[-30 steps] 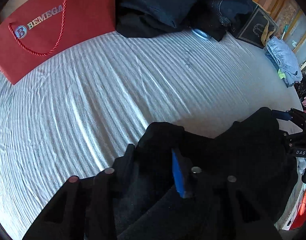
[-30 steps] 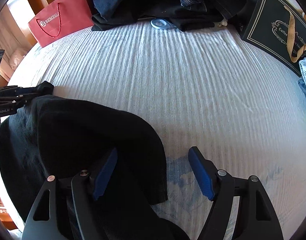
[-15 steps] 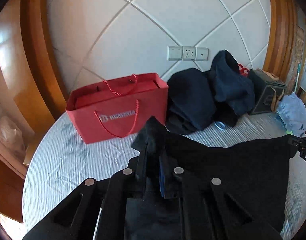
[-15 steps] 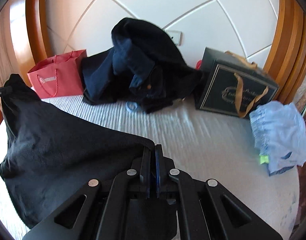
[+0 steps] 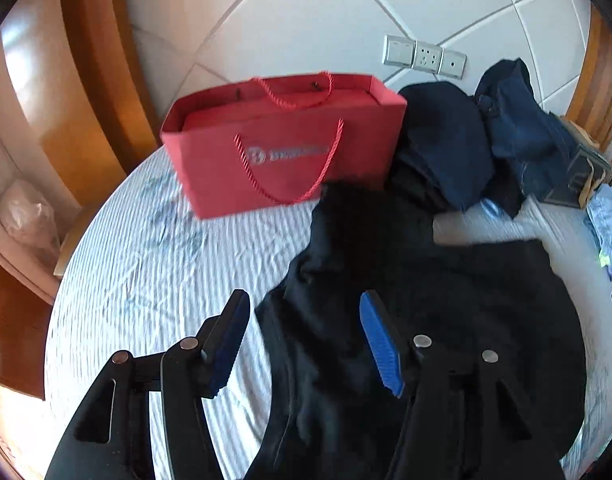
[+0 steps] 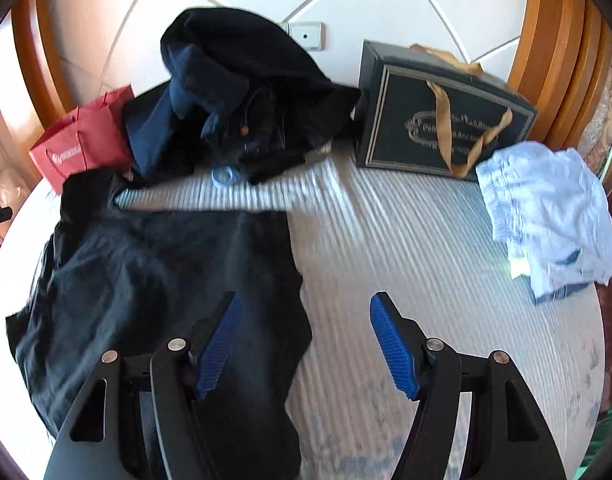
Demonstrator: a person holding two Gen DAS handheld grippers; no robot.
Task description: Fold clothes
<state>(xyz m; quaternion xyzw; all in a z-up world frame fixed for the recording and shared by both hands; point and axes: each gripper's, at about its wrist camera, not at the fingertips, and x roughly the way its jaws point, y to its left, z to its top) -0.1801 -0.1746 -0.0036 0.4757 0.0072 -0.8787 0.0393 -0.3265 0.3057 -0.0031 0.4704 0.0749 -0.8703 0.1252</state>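
A black garment [image 5: 445,312] lies spread on the white striped cloth of a round table [image 5: 154,264]. It also shows in the right wrist view [image 6: 154,280], at the left. My left gripper [image 5: 304,340] is open and empty, above the garment's left edge. My right gripper [image 6: 306,340] is open and empty, above the garment's right edge. Neither gripper holds cloth.
A red paper bag [image 5: 282,148] stands at the back left. A heap of dark clothes [image 6: 242,92] lies at the back. A black gift bag [image 6: 437,116] stands at the back right. Light blue folded clothes [image 6: 545,216] lie at the right edge.
Both grippers were shut on the black garment and held it up half a second ago. Now both have opened and the garment lies on the table.
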